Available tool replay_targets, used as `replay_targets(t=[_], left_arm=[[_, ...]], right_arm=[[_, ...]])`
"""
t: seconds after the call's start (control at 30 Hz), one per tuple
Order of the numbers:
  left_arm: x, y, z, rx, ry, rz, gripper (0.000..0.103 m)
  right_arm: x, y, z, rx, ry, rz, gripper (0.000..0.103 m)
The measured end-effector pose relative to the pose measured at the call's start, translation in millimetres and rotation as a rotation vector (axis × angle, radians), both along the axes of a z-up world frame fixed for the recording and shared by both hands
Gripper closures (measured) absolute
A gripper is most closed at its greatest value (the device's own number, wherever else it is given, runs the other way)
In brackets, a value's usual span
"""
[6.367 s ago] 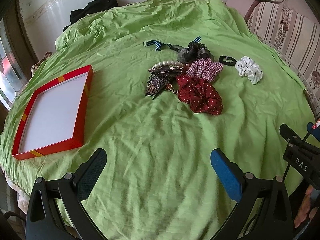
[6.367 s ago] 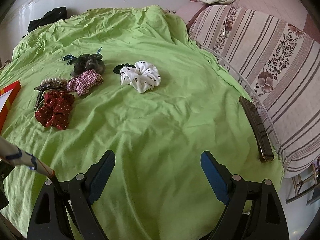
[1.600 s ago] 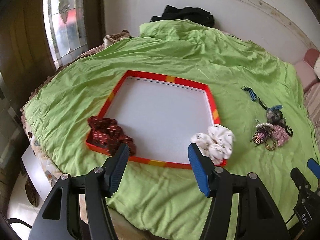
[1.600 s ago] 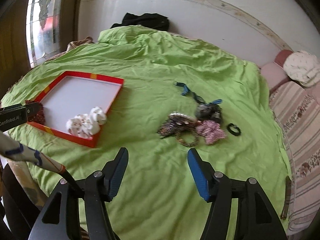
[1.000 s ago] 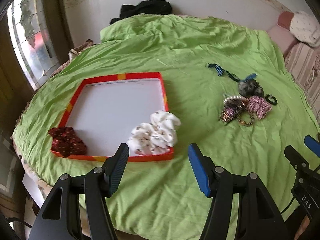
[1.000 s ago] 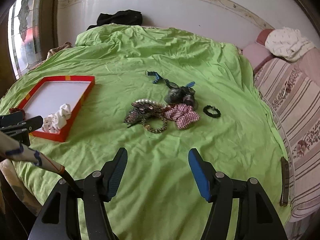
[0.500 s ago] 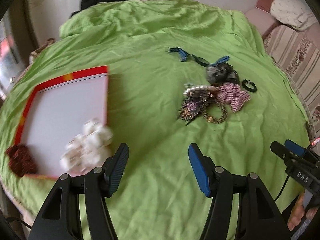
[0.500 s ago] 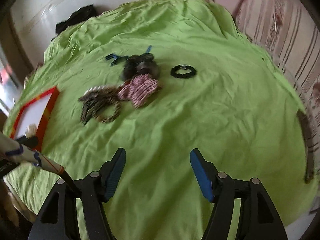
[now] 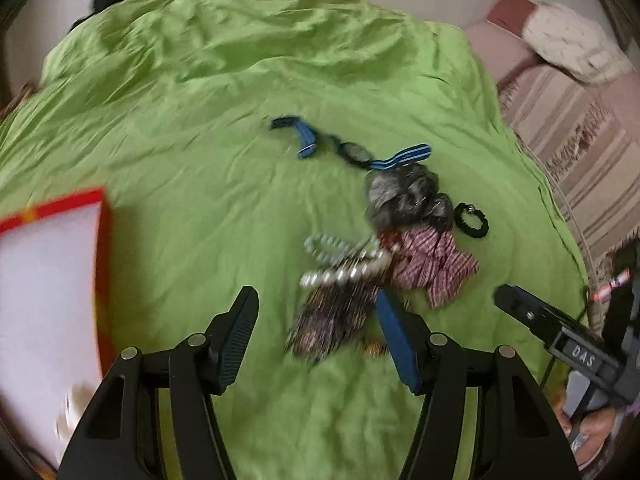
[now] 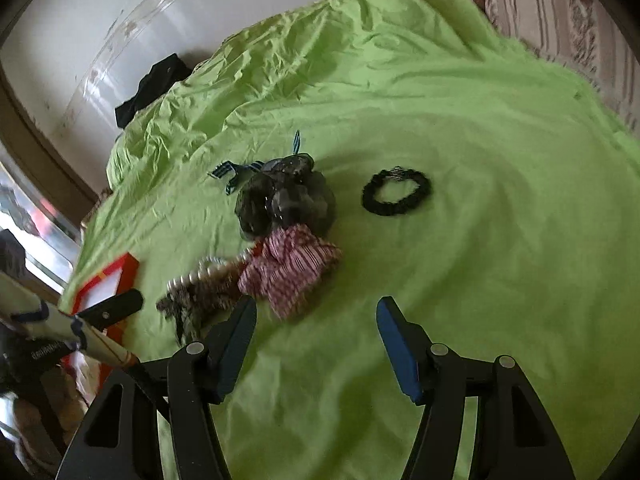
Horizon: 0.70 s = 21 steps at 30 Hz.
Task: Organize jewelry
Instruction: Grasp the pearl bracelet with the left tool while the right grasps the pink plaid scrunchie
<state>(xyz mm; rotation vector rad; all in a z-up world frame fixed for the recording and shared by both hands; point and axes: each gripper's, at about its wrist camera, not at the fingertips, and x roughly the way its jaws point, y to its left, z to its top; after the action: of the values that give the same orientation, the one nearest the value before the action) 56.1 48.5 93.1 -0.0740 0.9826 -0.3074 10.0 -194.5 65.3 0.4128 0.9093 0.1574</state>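
Both grippers are coming in over the bed, and both are empty. The left gripper [image 9: 316,332] has its 2 jaws standing apart with only green sheet [image 9: 224,168] between them, and its blue finger is just in front of the beaded pile [image 9: 340,300] in this view; whether it touches, the blur will not let me say. The right gripper [image 10: 316,332] is likewise parted, gripping nothing, jaws over bare sheet just below the checked scrunchie [image 10: 292,272].

Take that checked scrunchie as the marker. The beaded pile lies touching it on the side toward the red tray [image 9: 52,280], with a pearl strand on top. The grey scrunchie [image 10: 284,200] sits against its far side, the blue striped band [image 9: 340,148] trails off beyond that, and the black hair tie [image 10: 396,192] lies alone, near it on the side away from the tray. The tray is well apart at the bed's edge.

My read on handling: the scrunchie is light, soft, forgiving, so pinch a gathered fold anywhere. The beads look loose, tangled and slippery; take them at the thick middle of the bunch, or strands will likely drag the pearls along. The thin hair tie lies flat, so it needs a pinch across its ring
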Motion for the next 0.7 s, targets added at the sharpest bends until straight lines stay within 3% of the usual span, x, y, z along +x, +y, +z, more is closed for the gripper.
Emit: replay_targets(t=[0.13,0.33,0.4,0.47,0.57,0.7], left_arm=[[21.7,-26.7,-10.9,0.063,-0.001,-0.142,0.043],[35.5,-51.3,-33.3,0.14,0.029,-0.263,0.065],[35.5,-52.0,-33.3,0.135,0.024,-0.259,0.076],[34.4,-48.0,-29.9,0.095,0.034,-0.242,0.085],[27.8,-39.4,-20.6,0.056,0.037,-0.214,0.091],[12.4,-19.8,-3.4,-0.057,0.062,-0.177,0.092]], right_arm=[[20.5,3.3,-11.7,0.034,0.024,0.008,0.036],[36.3,5.5,-30.2,0.075,0.061,0.007,0.039],[38.5,5.4,-34.2,0.081,0.07,0.009,0.07],[39.0,4.6,-35.5,0.101,0.077,0.019,0.089],[30.4,6.1,-24.2,0.093,0.045,0.023,0.098],[12.9,6.8,-3.0,0.09,0.003,0.03,0.099]])
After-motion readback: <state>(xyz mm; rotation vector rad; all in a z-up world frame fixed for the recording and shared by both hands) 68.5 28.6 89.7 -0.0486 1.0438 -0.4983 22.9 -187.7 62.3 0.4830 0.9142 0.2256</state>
